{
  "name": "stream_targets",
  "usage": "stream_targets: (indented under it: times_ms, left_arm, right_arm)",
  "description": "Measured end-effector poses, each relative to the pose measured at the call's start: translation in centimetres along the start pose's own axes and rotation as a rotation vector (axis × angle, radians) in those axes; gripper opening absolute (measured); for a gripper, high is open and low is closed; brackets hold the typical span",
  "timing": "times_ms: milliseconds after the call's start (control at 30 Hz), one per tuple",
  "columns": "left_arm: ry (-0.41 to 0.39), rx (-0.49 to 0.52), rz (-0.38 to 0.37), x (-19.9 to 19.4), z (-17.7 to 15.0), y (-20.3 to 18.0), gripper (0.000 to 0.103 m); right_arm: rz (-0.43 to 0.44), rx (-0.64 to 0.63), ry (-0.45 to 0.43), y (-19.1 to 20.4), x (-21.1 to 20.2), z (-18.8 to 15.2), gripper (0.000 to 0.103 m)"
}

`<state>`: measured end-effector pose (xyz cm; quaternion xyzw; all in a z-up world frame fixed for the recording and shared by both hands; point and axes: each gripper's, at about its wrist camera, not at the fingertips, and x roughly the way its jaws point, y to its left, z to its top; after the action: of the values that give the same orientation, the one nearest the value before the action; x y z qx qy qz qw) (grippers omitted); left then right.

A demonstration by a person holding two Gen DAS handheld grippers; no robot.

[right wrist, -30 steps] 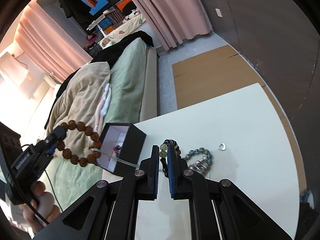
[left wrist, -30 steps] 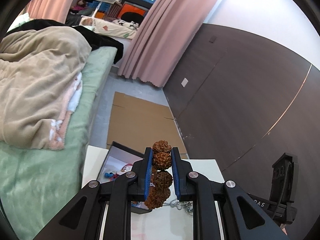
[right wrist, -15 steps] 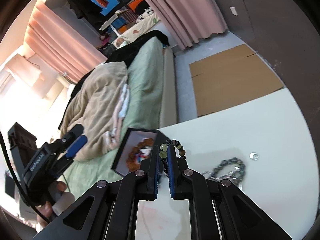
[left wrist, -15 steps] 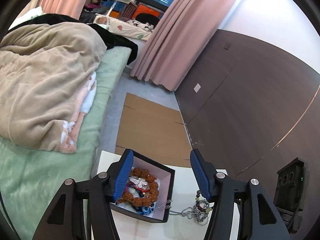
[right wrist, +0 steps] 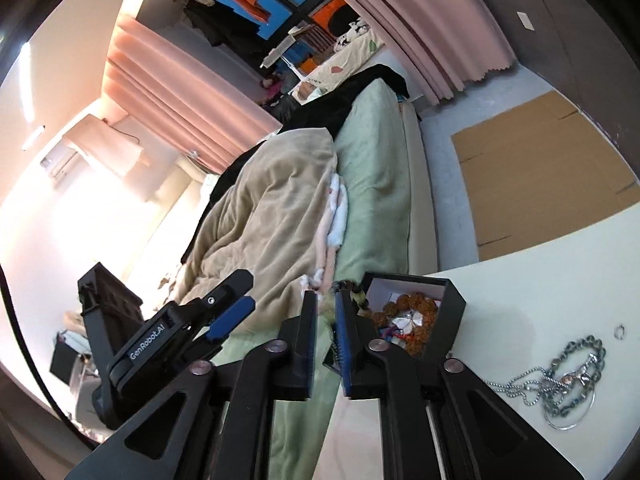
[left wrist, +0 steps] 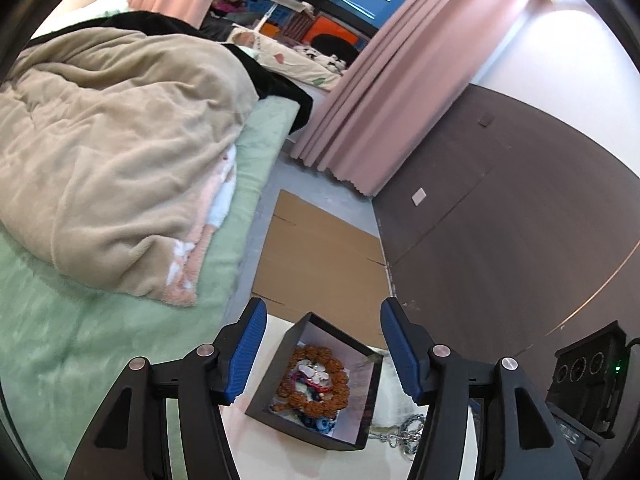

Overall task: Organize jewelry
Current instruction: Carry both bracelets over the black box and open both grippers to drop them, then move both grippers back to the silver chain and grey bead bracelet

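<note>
A black jewelry box (left wrist: 362,408) with a white inside stands open on the white table (right wrist: 540,264). A brown bead bracelet (left wrist: 316,380) lies in it on other small pieces; the box also shows in the right wrist view (right wrist: 448,320). My left gripper (left wrist: 322,346) is open and empty above the box, and shows in the right wrist view (right wrist: 236,300). My right gripper (right wrist: 326,320) is shut on a green and dark bead bracelet (right wrist: 356,294), held at the box's left edge. A tangle of silver chains and grey beads (right wrist: 564,376) lies on the table to the right.
A small silver ring (right wrist: 619,331) lies beyond the chains. A bed with a beige blanket (left wrist: 112,160) runs along the table's left side. Flat cardboard (left wrist: 320,256) lies on the floor beyond the table. A dark wall panel (left wrist: 500,220) is on the right.
My left gripper opened and dropped the brown bead bracelet into the box, then pulled back. My right gripper carried the green bead bracelet from the chains over to the box.
</note>
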<state>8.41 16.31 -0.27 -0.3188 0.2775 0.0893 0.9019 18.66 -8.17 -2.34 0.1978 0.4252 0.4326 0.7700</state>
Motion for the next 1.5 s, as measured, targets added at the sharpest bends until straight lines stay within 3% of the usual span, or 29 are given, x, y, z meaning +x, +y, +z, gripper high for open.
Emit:
stream_targets:
  times_ms: [33,67,533,1067,1200,1333,1500]
  left_arm:
    - [0.003,0.001,0.003,0.0,0.0,0.0,0.064]
    - [0.006,0.004,0.006,0.0,-0.1,0.0,0.066]
    - [0.09,0.128,-0.024,1.0,-3.5,-4.6,0.068]
    - [0.234,0.336,-0.08,4.5,-10.2,-12.1,0.068]
    - [0.276,0.384,-0.093,6.0,-11.7,-13.6,0.058]
    - [0.341,0.432,-0.099,7.7,-13.3,-14.8,0.037]
    - [0.383,0.497,-0.081,9.4,-14.9,-16.0,0.037]
  right_arm:
    - [-0.023,0.002,-0.006,-0.2,-0.2,-0.2,0.065]
    - [-0.054,0.004,-0.025,-0.5,-0.5,-0.3,0.067]
    - [-0.3,0.064,-0.009,-6.1,-7.4,-1.4,0.067]
    - [-0.419,0.143,0.019,-10.9,-12.4,-2.4,0.067]
    - [-0.428,0.168,0.017,-11.9,-13.4,-2.3,0.067]
    - [-0.431,0.205,0.003,-13.2,-14.5,-2.2,0.067]
    - [-0.427,0.234,-0.013,-14.2,-15.7,-1.8,0.067]
